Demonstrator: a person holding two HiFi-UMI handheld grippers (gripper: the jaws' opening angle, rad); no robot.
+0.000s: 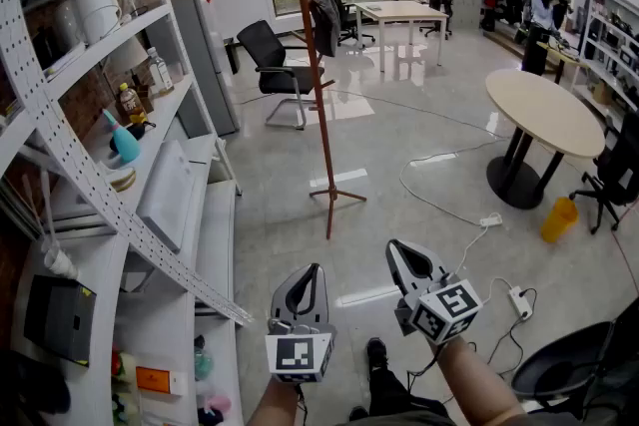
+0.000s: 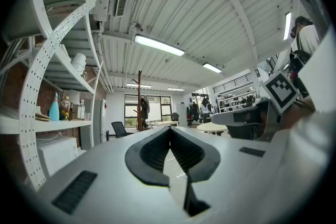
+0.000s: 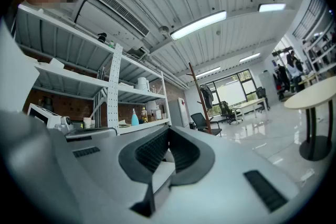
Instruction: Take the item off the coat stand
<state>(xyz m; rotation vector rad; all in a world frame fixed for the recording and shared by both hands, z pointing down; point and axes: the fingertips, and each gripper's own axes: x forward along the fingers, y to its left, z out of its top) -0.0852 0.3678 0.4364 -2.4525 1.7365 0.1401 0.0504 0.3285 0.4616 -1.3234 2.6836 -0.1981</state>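
A tall brown coat stand (image 1: 312, 75) rises from the shiny floor in mid-room, well ahead of both grippers. A dark item (image 1: 323, 20) hangs high on its pole; the left gripper view shows that item (image 2: 144, 107) small and far off, and the right gripper view shows it (image 3: 207, 96) the same way. My left gripper (image 1: 314, 268) is held low in the foreground, shut with nothing between its jaws (image 2: 169, 129). Beside it, my right gripper (image 1: 392, 247) is also shut and empty (image 3: 168, 129). Both are far from the stand.
A white shelf unit (image 1: 95, 165) with bottles and boxes runs along the left. A black chair (image 1: 275, 65) stands behind the coat stand. A round table (image 1: 544, 115), a yellow bin (image 1: 559, 219) and floor cables with a power strip (image 1: 519, 302) lie to the right.
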